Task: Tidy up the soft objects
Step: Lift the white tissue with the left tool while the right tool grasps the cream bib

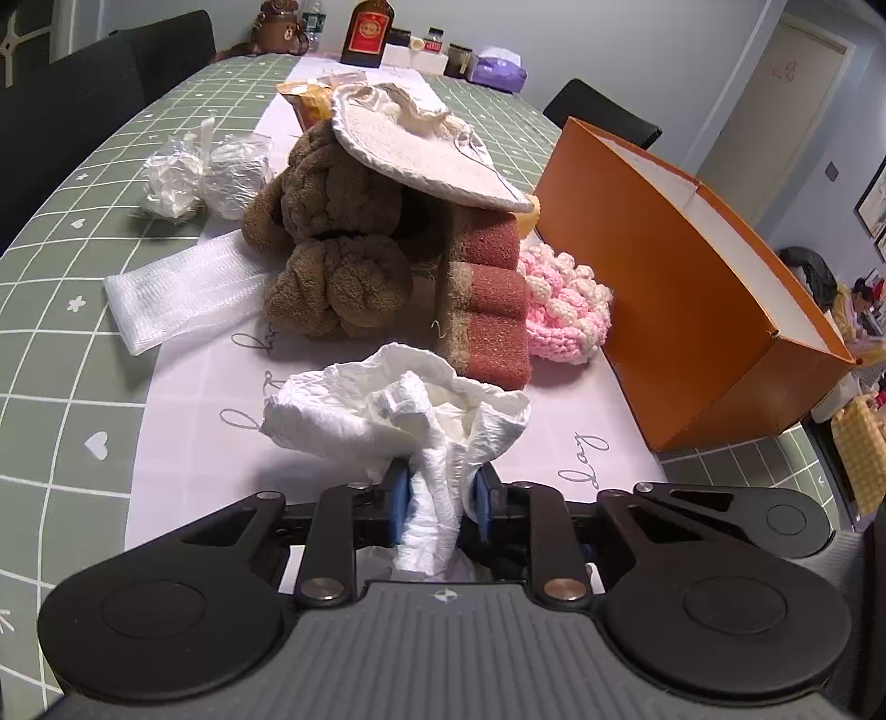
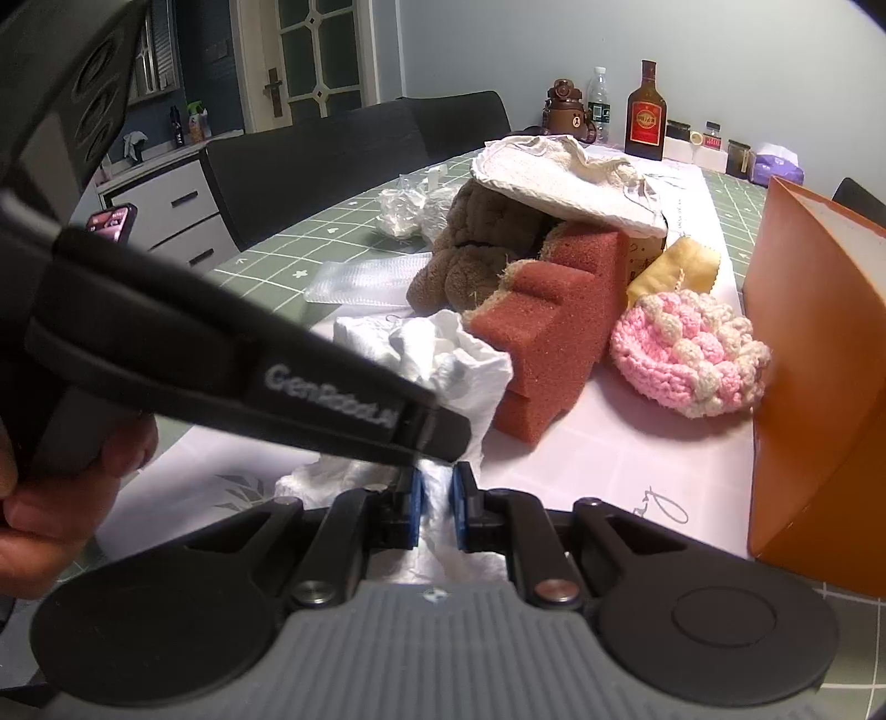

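My left gripper (image 1: 437,498) is shut on a crumpled white paper towel (image 1: 404,410), held just above the table. In the right wrist view the same towel (image 2: 459,365) shows, with the left gripper's black body (image 2: 266,376) crossing in front. My right gripper (image 2: 437,504) is nearly shut with white towel between its blue pads (image 2: 414,498). Beyond lies a pile: a brown fluffy towel (image 1: 332,243), a red-brown sponge (image 1: 487,310), a pink and cream knitted piece (image 1: 565,310) and a cream woven pad (image 1: 421,149) on top.
An open orange box (image 1: 692,288) stands on the right, also in the right wrist view (image 2: 819,354). A white mesh strip (image 1: 183,293) and crumpled clear plastic (image 1: 199,171) lie at left. Bottles and jars (image 1: 368,33) stand at the far edge. Black chairs (image 2: 310,160) surround the table.
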Motion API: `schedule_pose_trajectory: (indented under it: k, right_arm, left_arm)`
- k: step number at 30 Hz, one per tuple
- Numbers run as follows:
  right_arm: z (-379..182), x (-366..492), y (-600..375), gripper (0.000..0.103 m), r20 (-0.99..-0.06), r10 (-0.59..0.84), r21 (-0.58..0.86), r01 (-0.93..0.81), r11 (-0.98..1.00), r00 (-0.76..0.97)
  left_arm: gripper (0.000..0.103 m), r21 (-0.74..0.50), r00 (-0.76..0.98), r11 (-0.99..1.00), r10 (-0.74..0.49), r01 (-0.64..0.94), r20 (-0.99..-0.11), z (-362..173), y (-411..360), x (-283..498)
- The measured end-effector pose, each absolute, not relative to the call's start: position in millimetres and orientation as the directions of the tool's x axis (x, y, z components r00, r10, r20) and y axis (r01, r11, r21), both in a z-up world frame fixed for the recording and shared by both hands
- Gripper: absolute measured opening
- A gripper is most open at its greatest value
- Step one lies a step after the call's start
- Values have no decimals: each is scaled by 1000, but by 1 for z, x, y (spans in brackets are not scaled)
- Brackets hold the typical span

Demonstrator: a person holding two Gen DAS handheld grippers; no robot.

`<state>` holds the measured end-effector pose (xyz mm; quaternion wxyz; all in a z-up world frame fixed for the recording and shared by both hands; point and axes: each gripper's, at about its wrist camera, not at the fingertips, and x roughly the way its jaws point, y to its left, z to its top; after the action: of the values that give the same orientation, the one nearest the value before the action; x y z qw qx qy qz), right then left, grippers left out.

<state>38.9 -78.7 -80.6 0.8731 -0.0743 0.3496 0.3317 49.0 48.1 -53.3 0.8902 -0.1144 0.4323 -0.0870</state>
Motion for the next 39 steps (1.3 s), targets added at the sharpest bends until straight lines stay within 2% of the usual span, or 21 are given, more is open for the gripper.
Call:
schedule_pose_trajectory:
  k: [2,6,11,18,20,22,25,30,33,39]
  right_arm:
    - [-77,40,-83,14,-659,544,136,-630,765,519]
    - [-66,35,-87,31,-653,556,149,-632,761,514]
    - [-46,26,-90,36,-621,570,119,-654,747,539]
    - [-14,40,-89,50,-563,545,37,-640,767,621]
    - [-9,54,-88,57,-556,526,35,-614,788,644]
    - [-5,76,-88,77,-551,496,62,-561,826,671]
    - [-2,106,-88,92,-531,487,136,-498,856,693]
    - [-3,147,-71,93,-547,488,170,-480,861,680]
    - [-5,169,-59,99,-558,487,197,-463,864,672]
    - [-27,202,-44,100,-640,482,268,-414,870,599]
  left_arm:
    - [22,-280,618,958,-253,56,-744,-51,50,44]
    - [20,-258,648,965,-223,41,-729,-43,54,32]
    - [20,-250,700,967,-206,41,-684,-24,64,22]
    - [20,-212,777,977,-137,5,-615,5,82,25]
    - [20,-210,791,978,-117,-15,-600,8,88,32]
    - [20,-219,802,975,-107,-30,-587,9,94,41]
    - [20,-213,818,976,-82,-50,-570,8,97,55]
    - [20,-215,817,974,-62,-77,-573,4,102,75]
    - [20,-222,813,971,-56,-92,-580,-1,105,83]
    - [20,-247,803,964,-73,-94,-592,-6,109,93]
